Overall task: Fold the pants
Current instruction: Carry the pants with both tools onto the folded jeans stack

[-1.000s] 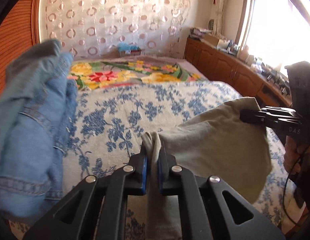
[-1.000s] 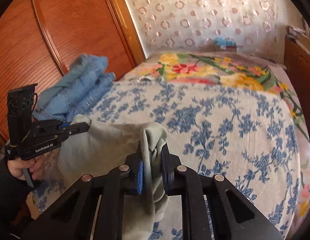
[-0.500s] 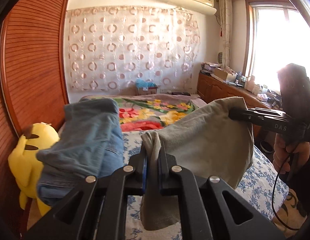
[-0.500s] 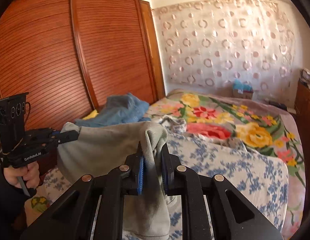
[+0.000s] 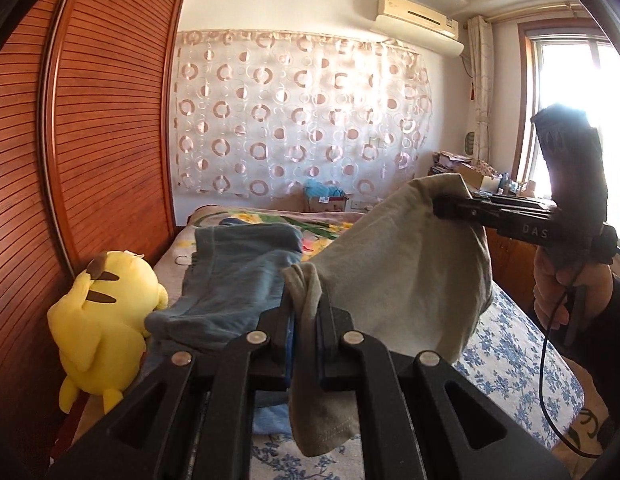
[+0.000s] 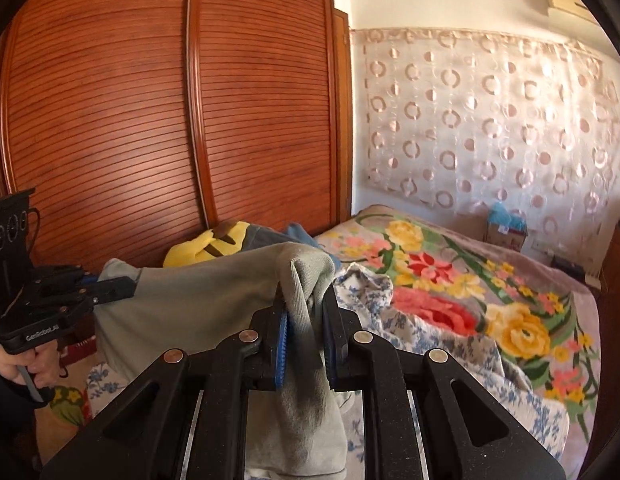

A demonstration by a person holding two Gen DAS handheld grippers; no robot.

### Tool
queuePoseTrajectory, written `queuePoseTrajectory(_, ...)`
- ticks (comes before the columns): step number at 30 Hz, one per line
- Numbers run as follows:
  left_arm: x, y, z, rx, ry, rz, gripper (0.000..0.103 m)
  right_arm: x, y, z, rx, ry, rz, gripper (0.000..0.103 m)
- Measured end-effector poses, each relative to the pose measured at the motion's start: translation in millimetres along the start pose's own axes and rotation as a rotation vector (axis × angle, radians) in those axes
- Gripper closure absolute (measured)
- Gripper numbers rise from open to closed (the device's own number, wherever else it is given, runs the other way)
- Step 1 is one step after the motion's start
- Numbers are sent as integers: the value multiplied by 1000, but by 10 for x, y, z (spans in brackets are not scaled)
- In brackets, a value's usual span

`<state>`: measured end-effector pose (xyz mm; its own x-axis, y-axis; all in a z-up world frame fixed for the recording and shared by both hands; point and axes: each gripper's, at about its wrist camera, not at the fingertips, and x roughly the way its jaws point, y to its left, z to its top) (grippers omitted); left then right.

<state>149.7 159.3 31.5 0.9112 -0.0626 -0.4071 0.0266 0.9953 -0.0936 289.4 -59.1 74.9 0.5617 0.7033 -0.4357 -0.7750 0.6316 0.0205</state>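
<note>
1. Grey-green pants [image 5: 406, 264], one pair, hang stretched between two grippers.
2. Left gripper [image 5: 304, 320] pinches one bunched edge; right gripper [image 6: 304, 320] pinches another.
3. One blue jeans [image 5: 234, 280] beyond the left gripper, one yellow plush toy [image 5: 104, 320] to their left.

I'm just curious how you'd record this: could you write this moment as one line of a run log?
step: lifting | held: grey-green pants, spread in air between both | left gripper: shut on pants | right gripper: shut on pants | below: bed | folded: not yet

Bright window [image 5: 582, 120] glare; fisheye-warped edges, slight blur.
</note>
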Motion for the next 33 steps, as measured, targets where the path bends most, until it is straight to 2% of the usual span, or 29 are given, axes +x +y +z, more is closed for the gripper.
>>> queuePoseTrajectory(7, 63, 219, -14, -26, 2, 25, 99, 405, 106, 243, -51, 25, 5, 91)
queuePoseTrajectory(16, 211, 502, -72, -99, 6, 33, 99, 1103, 302, 493, -179, 100, 0, 91)
queuePoseTrajectory(19, 292, 596, -90, -116, 26, 58, 99, 1362, 361, 554, -206, 121, 11, 91)
queuePoseTrajectory(25, 322, 847, -139, -190, 8, 85, 99, 1767, 540, 697, -256, 123, 51, 91)
queuePoseTrajectory(30, 410, 984, -284, -224, 51, 125, 98, 2156, 734, 769, -297, 152, 93, 90)
queuePoseTrajectory(33, 439, 1061, -358, -241, 81, 135, 92, 2399, 794, 731, -273, 195, 113, 86)
